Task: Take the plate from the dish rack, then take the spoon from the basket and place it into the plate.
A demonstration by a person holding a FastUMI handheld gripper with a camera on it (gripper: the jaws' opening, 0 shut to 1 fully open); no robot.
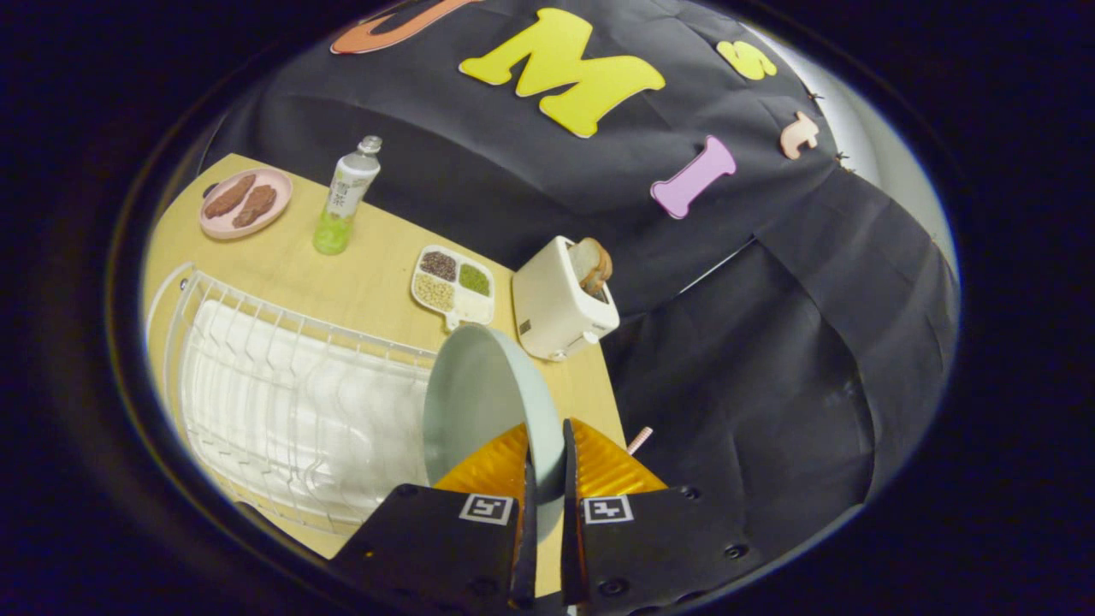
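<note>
1. Gripper view shows the first step partly done: the gripper [545, 462] has its fingers clamped on the rim of the plate [479, 402], which is held tilted just beside the dish rack [282, 393] and not yet set down.
2. Fetching the spoon remains.
3. Left to right, a pink dish [214, 224] holds brown pieces, a divided tray [452, 318] holds grains, and a toaster [556, 312] holds bread.

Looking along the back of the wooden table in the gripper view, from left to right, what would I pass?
Pink plate of brown food → bottle with green drink → divided tray of grains → white toaster holding bread. Nearer, the gripper has its jaws closed on the pale green plate.
</note>
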